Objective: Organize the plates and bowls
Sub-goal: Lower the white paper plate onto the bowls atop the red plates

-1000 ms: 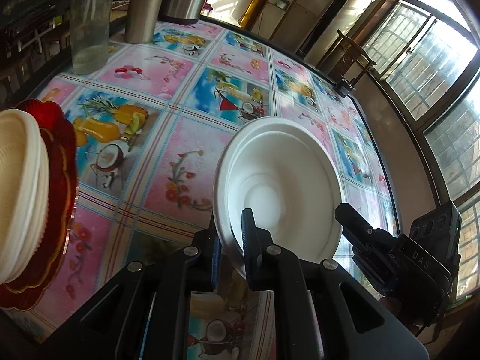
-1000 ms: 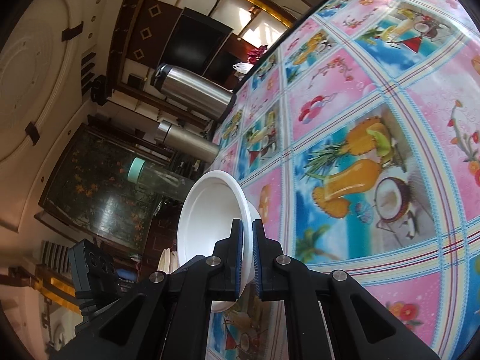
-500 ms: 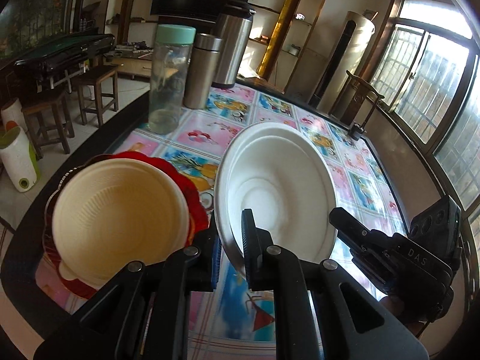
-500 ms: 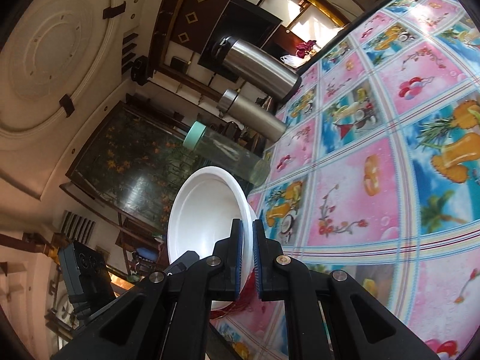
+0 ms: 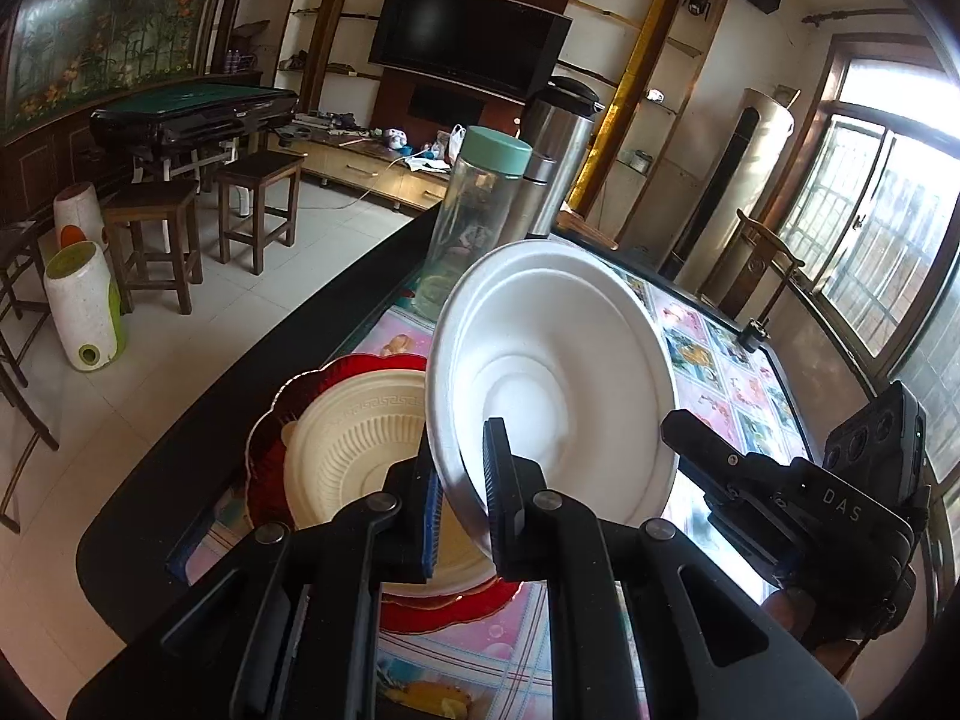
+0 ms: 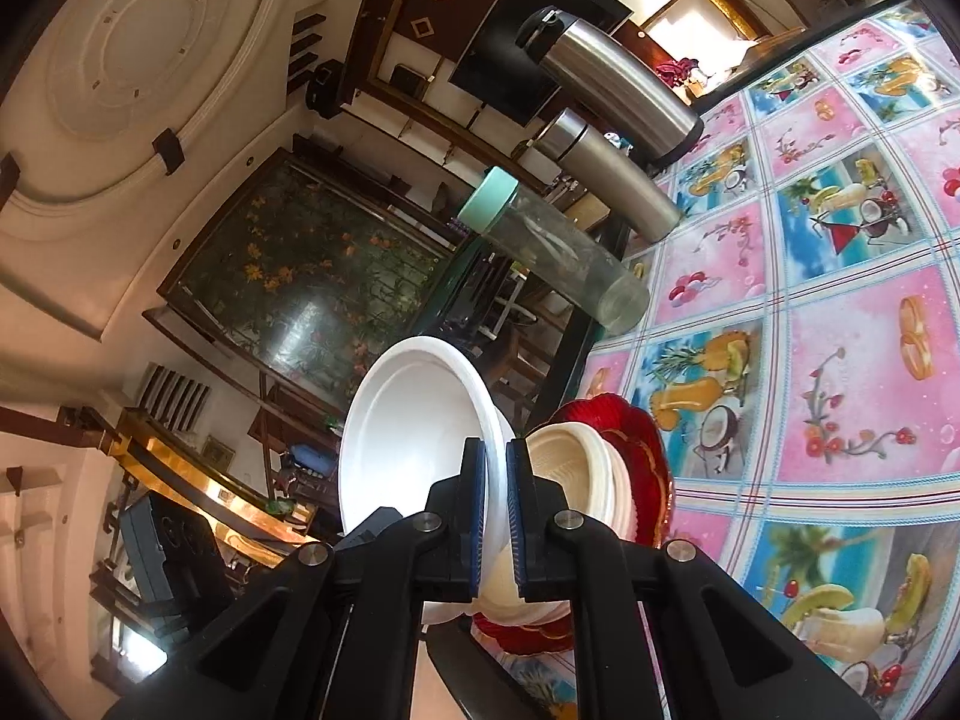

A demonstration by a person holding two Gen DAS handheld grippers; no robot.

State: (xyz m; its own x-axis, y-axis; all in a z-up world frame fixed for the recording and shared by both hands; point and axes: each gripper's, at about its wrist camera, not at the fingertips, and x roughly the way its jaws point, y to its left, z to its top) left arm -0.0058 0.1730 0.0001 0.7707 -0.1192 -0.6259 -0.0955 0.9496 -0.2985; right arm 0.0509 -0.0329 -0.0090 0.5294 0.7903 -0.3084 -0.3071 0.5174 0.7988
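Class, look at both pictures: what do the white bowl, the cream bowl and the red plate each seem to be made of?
White bowl: likely moulded paper pulp or foam; matte, thin rim, pressed rings.
Cream bowl: probably pulp or plastic; dull, with embossed ribs and a key-pattern band.
Red plate: glossy, translucent-looking, scalloped with a gold edge; glass or plastic, I cannot tell which.

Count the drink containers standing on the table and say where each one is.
3, in a row at the table's far edge: the clear bottle with a green lid, the small steel flask behind it, and the tall steel thermos beyond. Others may be hidden.
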